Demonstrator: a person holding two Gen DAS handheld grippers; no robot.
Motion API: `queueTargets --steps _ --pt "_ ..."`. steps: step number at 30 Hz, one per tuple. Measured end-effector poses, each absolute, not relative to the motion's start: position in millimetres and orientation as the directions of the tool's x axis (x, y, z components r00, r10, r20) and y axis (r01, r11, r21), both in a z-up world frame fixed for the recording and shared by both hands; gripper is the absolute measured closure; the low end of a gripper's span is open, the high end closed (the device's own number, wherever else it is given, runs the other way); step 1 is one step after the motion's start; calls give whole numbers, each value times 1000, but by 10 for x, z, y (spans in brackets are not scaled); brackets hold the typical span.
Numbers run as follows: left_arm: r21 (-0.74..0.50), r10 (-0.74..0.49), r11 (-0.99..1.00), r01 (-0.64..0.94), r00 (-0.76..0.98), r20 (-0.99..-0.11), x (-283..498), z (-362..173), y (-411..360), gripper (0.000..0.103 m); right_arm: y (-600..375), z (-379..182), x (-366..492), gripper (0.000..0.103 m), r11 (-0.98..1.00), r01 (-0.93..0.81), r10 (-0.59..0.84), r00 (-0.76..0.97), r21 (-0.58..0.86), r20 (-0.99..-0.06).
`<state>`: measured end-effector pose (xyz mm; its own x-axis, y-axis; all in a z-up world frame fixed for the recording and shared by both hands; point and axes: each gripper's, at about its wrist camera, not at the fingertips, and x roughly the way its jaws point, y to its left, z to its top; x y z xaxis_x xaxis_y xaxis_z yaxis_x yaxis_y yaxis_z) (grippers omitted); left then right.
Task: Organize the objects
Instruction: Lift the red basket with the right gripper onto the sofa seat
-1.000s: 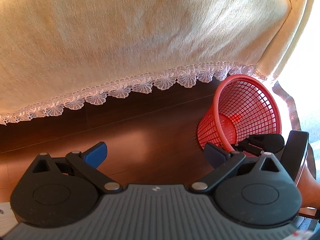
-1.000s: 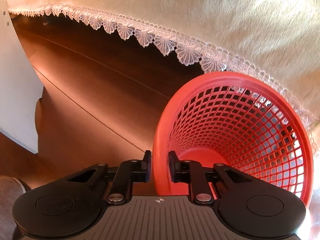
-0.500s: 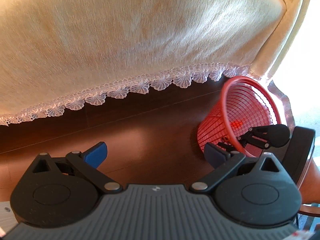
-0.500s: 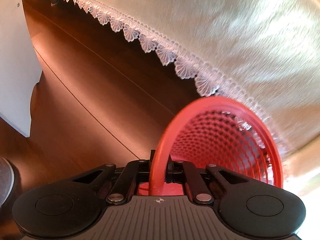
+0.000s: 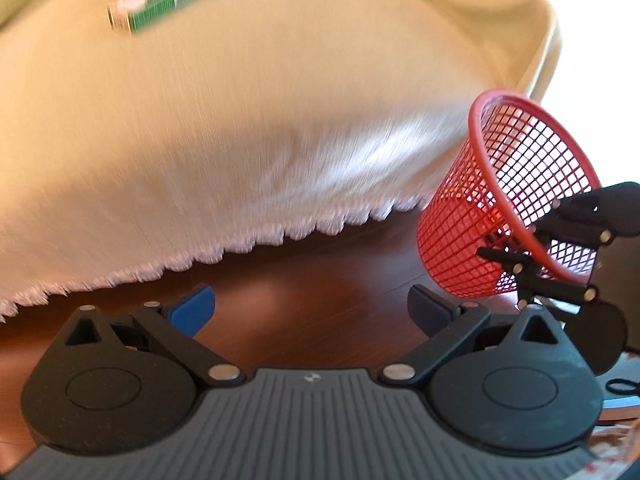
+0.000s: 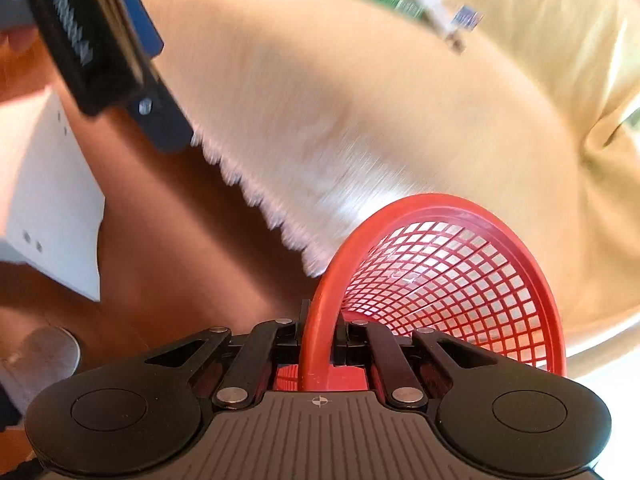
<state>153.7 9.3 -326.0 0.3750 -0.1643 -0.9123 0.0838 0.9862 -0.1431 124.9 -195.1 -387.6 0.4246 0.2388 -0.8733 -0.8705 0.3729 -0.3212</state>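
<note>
Two things matter as we bring the red mesh basket (image 6: 448,280) up beside the cloth-covered table (image 5: 256,112): our right gripper (image 6: 319,334) pinches its rim, so keep it level; our left gripper (image 5: 310,312), fingers spread and empty, could steady it.

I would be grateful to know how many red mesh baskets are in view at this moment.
1. The red mesh basket hangs tilted in front of the tablecloth's edge, its rim clamped in the right gripper. Any others beyond the frames would be hidden.
</note>
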Motion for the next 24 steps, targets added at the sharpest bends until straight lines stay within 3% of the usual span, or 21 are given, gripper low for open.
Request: queueTargets --steps 6,12,17,24 --pt "-127 -172 983 129 444 -879 1731 -2257 167 2 -1695 -2669 1319 100 387 -853 242 460 -350 -854" --pt "-95 -160 984 149 522 -838 2073 -1524 251 2 -1463 -1922 1444 100 367 -842 269 502 -395 -822" --pt "-65 -122 990 121 553 -824 2488 -1154 359 2 -1395 -1619 1856 100 331 -854 296 498 -402 -815" --pt "-36 -63 998 59 563 -824 3146 -1082 452 2 -1362 -1625 2655 100 322 -863 307 484 -389 -820"
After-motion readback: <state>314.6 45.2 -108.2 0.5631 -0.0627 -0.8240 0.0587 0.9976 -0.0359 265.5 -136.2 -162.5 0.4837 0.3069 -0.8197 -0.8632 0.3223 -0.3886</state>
